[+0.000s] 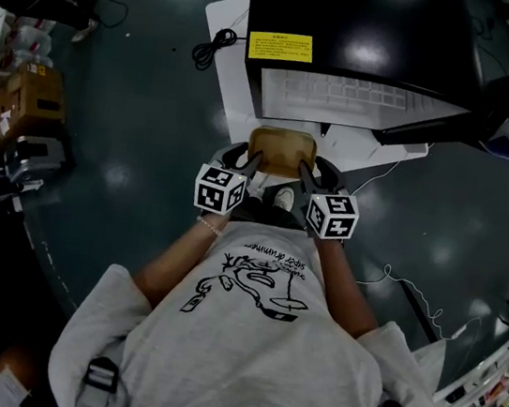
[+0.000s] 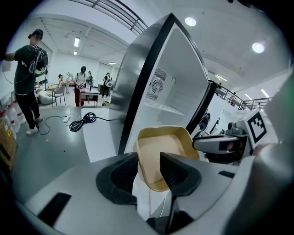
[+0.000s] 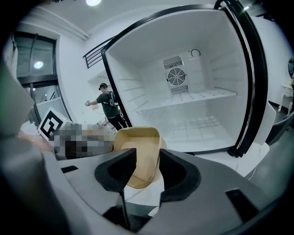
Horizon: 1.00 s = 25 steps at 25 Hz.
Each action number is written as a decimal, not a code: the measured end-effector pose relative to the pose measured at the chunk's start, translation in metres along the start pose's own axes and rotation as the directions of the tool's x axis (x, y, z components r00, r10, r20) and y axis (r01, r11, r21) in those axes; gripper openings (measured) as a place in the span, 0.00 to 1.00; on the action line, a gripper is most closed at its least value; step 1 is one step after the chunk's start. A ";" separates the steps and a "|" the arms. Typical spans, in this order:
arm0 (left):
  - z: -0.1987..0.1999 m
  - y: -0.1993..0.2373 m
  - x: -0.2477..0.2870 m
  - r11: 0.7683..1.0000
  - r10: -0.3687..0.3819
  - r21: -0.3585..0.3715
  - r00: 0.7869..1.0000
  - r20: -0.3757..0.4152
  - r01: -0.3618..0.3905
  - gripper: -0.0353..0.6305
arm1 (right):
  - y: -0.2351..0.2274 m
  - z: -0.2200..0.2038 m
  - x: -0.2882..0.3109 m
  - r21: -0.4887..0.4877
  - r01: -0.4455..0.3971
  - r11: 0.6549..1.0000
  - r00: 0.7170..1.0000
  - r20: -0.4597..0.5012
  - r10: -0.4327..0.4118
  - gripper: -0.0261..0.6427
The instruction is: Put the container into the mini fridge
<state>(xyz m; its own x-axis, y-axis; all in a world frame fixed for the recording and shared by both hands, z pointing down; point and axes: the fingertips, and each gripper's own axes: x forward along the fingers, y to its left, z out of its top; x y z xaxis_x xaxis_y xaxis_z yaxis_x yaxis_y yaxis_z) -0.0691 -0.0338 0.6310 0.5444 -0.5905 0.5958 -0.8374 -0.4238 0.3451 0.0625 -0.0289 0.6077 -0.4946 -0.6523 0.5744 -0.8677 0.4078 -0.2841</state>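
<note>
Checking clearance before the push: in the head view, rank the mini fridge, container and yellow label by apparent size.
1. mini fridge, by far the largest.
2. container.
3. yellow label, only slightly smaller than the container; a close call.

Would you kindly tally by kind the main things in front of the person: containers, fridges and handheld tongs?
Tan shallow plastic container: 1
Black mini fridge with white interior, door open: 1
Grey handheld tongs: 2 (left tongs, right tongs, each gripping a side of the container)
Total: 4

Tan container [image 1: 281, 150], black mini fridge [image 1: 357, 24], white inside; floor [image 1: 139, 86] seemingly dark teal.
</note>
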 end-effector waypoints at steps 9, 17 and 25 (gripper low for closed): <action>0.026 -0.012 -0.022 1.000 -0.015 -0.025 0.999 0.052 0.016 0.29 | 0.009 0.024 -0.019 0.020 -0.013 1.000 0.999 0.033 0.012 0.29; 0.048 -0.021 -0.038 0.999 -0.029 -0.028 0.995 0.093 0.031 0.29 | 0.017 0.051 -0.035 0.016 -0.020 1.000 0.998 0.062 0.019 0.29; 0.064 -0.024 -0.048 0.996 -0.058 -0.058 0.990 0.125 0.066 0.29 | 0.027 0.075 -0.048 -0.021 -0.016 1.000 0.996 0.087 0.018 0.29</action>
<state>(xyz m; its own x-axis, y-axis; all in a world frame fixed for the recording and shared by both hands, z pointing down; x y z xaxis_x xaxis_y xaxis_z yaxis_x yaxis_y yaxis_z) -0.0718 -0.0391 0.5482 0.5942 -0.6459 0.4792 -0.8010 -0.4212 0.4255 0.0588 -0.0343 0.5146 -0.5125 -0.6979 0.5003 -0.8584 0.4318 -0.2770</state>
